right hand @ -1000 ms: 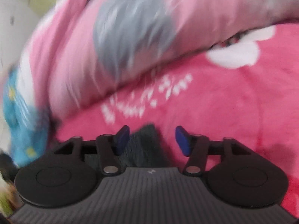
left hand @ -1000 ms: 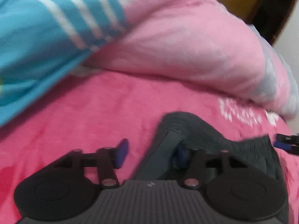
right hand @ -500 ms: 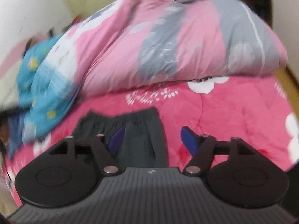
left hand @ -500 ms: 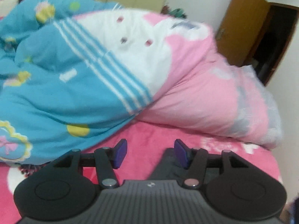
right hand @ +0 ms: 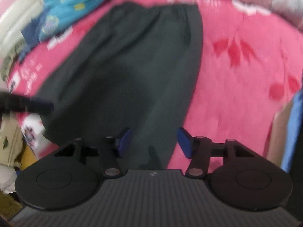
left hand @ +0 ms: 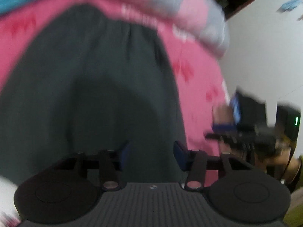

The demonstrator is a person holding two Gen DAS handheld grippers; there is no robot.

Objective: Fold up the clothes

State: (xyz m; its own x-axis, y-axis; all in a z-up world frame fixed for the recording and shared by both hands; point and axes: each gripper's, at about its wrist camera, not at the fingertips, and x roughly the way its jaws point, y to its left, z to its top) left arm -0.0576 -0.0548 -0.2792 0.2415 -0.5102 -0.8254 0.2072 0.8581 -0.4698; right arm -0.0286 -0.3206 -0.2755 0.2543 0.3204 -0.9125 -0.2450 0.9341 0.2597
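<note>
A dark grey garment [left hand: 98, 87] lies flat on the pink bed sheet [left hand: 197, 87], its gathered waistband at the far end. My left gripper [left hand: 152, 153] hovers open over the garment's near part, with nothing between its blue pads. In the right wrist view the same garment [right hand: 136, 71] stretches away from me. My right gripper [right hand: 154, 141] is open above the garment's near right edge and holds nothing. The right gripper [left hand: 229, 116] also shows, blurred, off the garment's right side in the left wrist view. A dark finger [right hand: 37, 106] of the left gripper enters from the left.
A pink and grey quilt [left hand: 189, 9] is piled beyond the waistband, with a blue quilt [right hand: 75, 3] at the far left. A white wall [left hand: 265, 47] and a dark doorway stand to the right. Both views are motion-blurred.
Both cameras have swung down from the quilt pile and back toward the garment's near end. The garment now fills both views. Both grippers stay open.
</note>
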